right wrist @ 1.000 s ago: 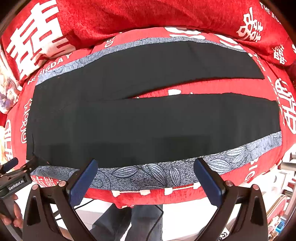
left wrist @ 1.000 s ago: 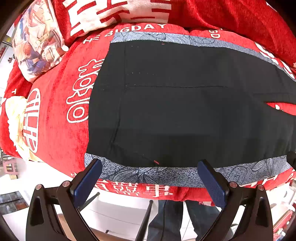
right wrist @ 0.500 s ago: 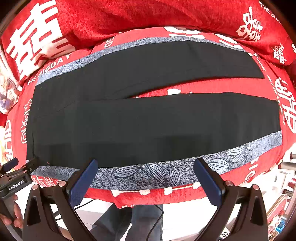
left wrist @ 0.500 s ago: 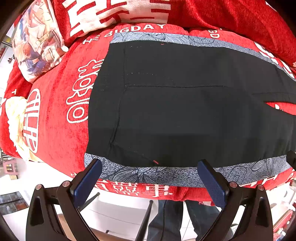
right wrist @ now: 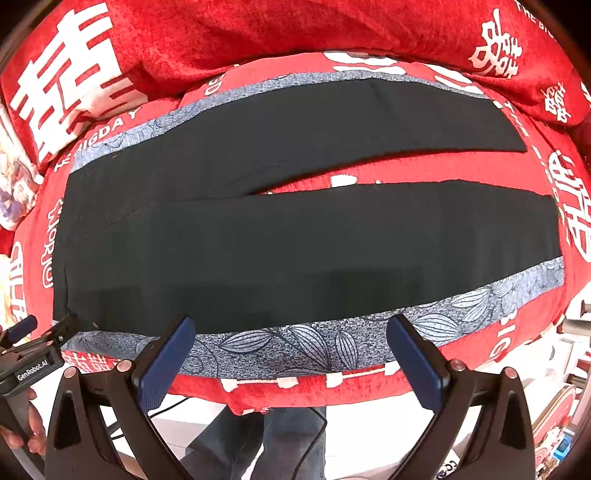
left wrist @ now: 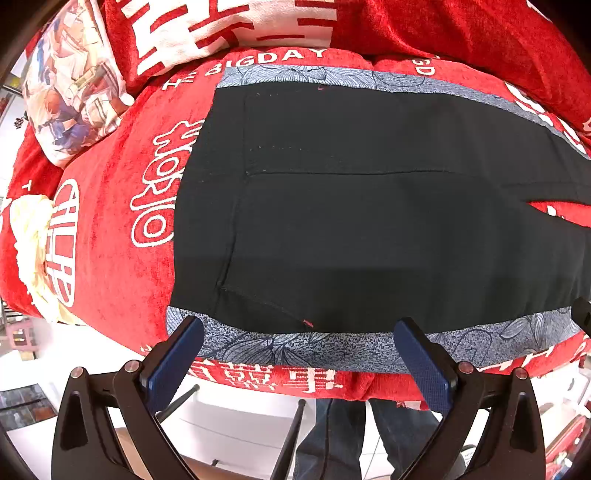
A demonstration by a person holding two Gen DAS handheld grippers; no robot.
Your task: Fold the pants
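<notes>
The black pants with grey leaf-print side stripes (right wrist: 303,236) lie flat and unfolded on the red printed sofa cover (right wrist: 258,33). The left gripper (left wrist: 299,354) and right gripper (right wrist: 291,350) hover spread wide at the near edge, holding nothing. Pinching only that near stripe edge, at waist and cuff together, should fold leg onto leg evenly.
</notes>
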